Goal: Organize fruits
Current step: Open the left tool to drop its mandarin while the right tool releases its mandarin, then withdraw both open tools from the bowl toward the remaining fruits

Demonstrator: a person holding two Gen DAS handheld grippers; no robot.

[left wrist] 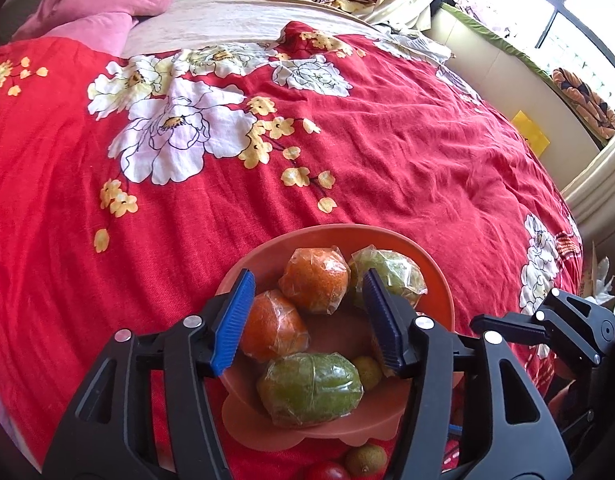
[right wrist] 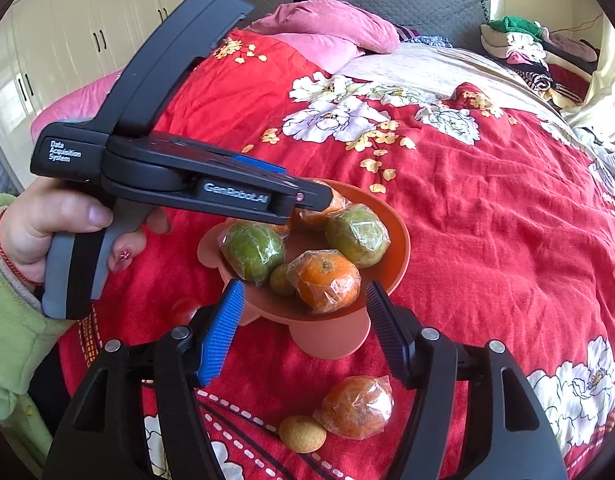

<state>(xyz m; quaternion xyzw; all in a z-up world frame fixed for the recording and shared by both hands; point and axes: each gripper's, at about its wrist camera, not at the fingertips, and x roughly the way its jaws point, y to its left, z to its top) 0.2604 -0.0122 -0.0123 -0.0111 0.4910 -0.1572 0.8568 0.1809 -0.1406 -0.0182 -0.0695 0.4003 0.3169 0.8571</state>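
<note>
The left gripper (left wrist: 307, 316) hangs over the orange bowl (left wrist: 435, 276), its blue pads (left wrist: 233, 320) spread apart and touching no fruit. Between and below them sit two plastic-wrapped oranges (left wrist: 315, 286), side by side. A wrapped green citrus (left wrist: 311, 390) lies at the near rim, another wrapped green citrus (left wrist: 399, 276) at the far right, and a small longan (left wrist: 367, 370) between.

The right gripper (right wrist: 303, 332) is released too, jaws wide and holding nothing, poised just before the bowl's near edge. Under it on the red floral bedspread (right wrist: 487, 220) lie a loose wrapped orange (right wrist: 357, 406) and a tan longan (right wrist: 302, 434), touching. A red fruit (right wrist: 185, 308), partly hidden, sits left of the bowl. A hand (right wrist: 47, 232) in a green sleeve (right wrist: 11, 340) grips the left tool's handle.
</note>
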